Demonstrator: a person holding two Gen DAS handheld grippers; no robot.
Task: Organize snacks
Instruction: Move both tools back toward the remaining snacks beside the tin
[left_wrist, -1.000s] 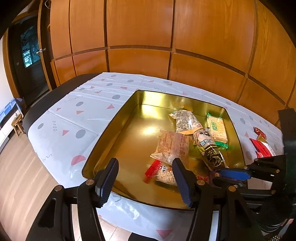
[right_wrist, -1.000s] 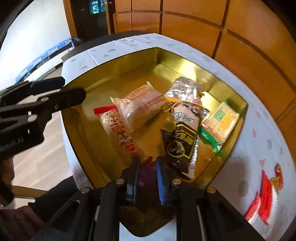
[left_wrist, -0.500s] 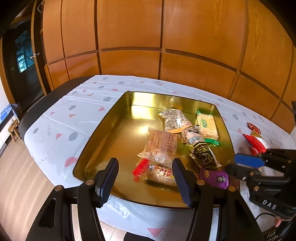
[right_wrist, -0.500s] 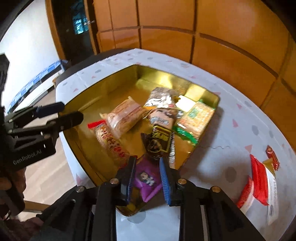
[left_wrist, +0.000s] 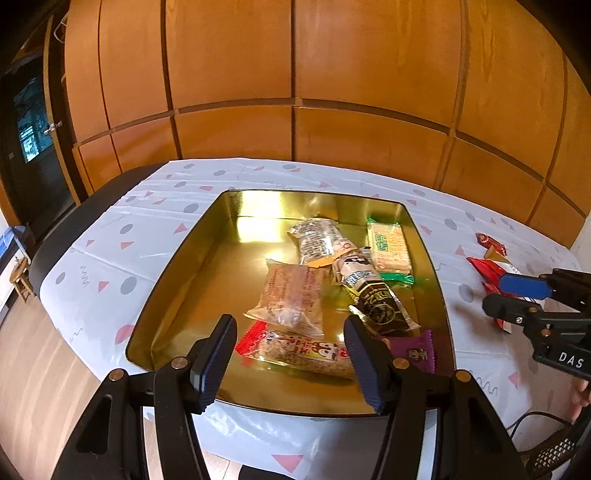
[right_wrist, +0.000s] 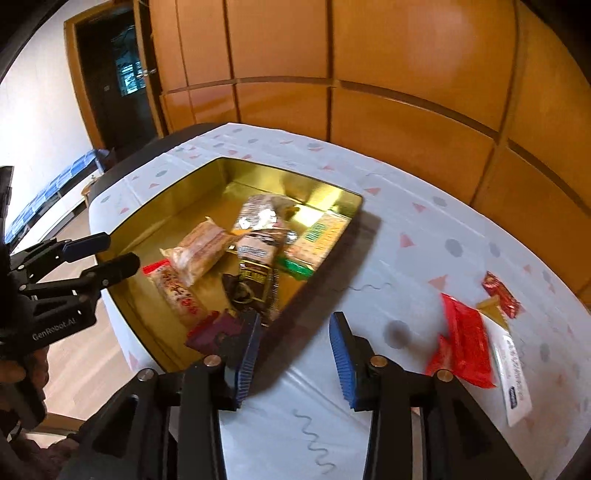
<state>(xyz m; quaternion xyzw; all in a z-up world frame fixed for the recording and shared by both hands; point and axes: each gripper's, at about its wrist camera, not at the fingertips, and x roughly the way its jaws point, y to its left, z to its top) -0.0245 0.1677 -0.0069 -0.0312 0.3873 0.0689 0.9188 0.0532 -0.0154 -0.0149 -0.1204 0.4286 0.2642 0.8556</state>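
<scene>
A dark doorway (left_wrist: 26, 147) stands at the far left, with pale wood floor (left_wrist: 33, 369) below it. A wall of orange-brown wooden panels (left_wrist: 295, 74) fills the background. In front of it is a table with a dark rim, covered by a white tablecloth (left_wrist: 110, 236) printed with grey dots and pink triangles.

On the cloth sits a shallow gold tin tray (left_wrist: 177, 266). Inside it, from left to right, lie a red-ended cereal bar (left_wrist: 295, 350), a clear bag of brown biscuits (left_wrist: 291, 295), a silvery packet (left_wrist: 317, 240), a black and gold packet (left_wrist: 376, 302), a green-edged cracker pack (left_wrist: 388, 247) and a purple packet (left_wrist: 413, 350) at the tray's near right corner.

The left gripper (left_wrist: 291, 350) hangs over the tray's near edge, its jaws spread wide with nothing between them.

The right gripper (right_wrist: 295, 347) is above the tablecloth just right of the tray. Its jaws have just been opening and hold nothing; the purple packet lies in the tray beside its left finger.

Further right, loose on the cloth, lie red packets (right_wrist: 465, 343), a white packet (right_wrist: 513, 376) and a small red sweet (right_wrist: 500, 291).
</scene>
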